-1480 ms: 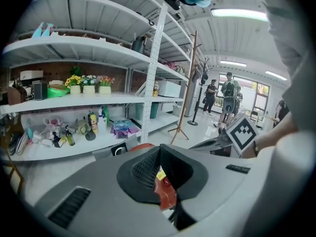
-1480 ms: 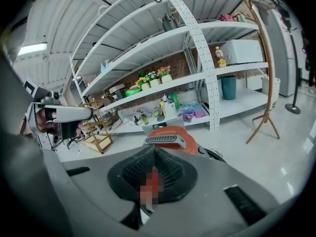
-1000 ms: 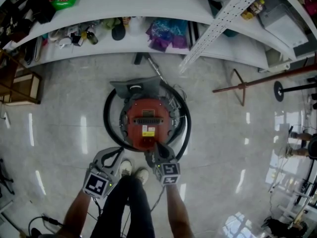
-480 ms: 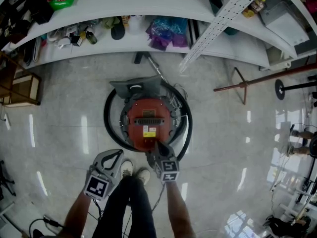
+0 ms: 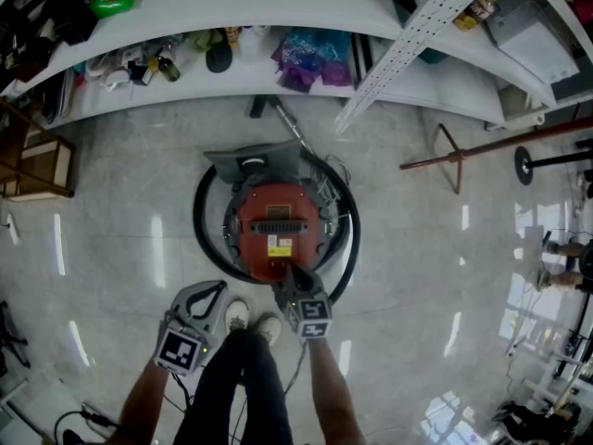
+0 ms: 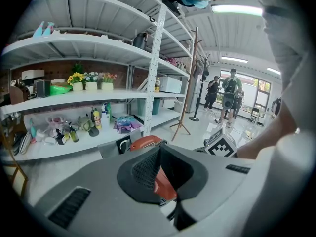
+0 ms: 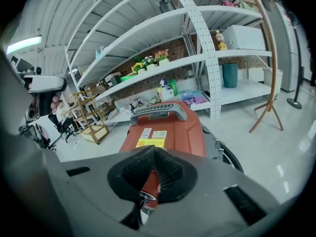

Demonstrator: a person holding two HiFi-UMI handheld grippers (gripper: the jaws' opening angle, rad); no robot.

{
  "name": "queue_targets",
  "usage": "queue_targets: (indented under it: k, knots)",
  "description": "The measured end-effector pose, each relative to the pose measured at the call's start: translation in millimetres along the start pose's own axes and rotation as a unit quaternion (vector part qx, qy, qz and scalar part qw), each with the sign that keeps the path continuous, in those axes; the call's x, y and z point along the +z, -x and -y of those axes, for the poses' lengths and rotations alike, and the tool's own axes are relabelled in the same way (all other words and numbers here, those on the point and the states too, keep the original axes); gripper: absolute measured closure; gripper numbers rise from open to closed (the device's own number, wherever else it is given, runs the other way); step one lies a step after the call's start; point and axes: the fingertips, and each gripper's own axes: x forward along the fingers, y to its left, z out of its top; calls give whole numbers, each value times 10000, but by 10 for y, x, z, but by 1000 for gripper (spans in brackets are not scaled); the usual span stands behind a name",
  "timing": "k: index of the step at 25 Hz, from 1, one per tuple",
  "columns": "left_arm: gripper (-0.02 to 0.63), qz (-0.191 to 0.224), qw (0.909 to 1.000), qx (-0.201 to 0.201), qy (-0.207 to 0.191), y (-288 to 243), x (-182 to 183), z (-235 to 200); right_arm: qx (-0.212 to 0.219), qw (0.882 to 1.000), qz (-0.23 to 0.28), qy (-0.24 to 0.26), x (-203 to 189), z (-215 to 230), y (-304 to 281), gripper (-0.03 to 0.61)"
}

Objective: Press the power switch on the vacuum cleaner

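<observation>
The red vacuum cleaner (image 5: pixel 276 230) stands on the floor, ringed by its black hose (image 5: pixel 199 221); a grey handle (image 7: pixel 159 110) crosses its top. My right gripper (image 5: pixel 291 274) is shut with nothing in it, its tip at the near rim of the red body (image 7: pixel 170 132). Through its jaw gap (image 7: pixel 154 151) a dark round part of the vacuum shows low down; whether the tip touches it I cannot tell. My left gripper (image 5: pixel 220 287) hangs shut and empty, left of the vacuum's near side; the red body (image 6: pixel 145 142) shows beyond its tip (image 6: pixel 159 150).
White shelving (image 5: pixel 278 77) with bottles and a purple bag (image 5: pixel 310 63) runs behind the vacuum. A wooden coat stand (image 5: pixel 463 160) lies to the right, a wooden rack (image 5: pixel 42 160) to the left. My white shoes (image 5: pixel 250 318) are just behind the grippers. People stand far off (image 6: pixel 228 90).
My right gripper has edged slightly forward toward the vacuum's near rim. The left gripper and the vacuum have barely moved.
</observation>
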Motion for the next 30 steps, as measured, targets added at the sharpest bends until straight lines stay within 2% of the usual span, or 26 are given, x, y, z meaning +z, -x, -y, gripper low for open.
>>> queue_targets:
  k: [25,30]
  knots:
    - [607,35,10000,35,77,-26,-99,-35,-298,9995,53,121,-13,64,-69,568]
    - [607,21,9999,40,106,-19,-103,-59,-361,9987,130,335,21,50,-102,568]
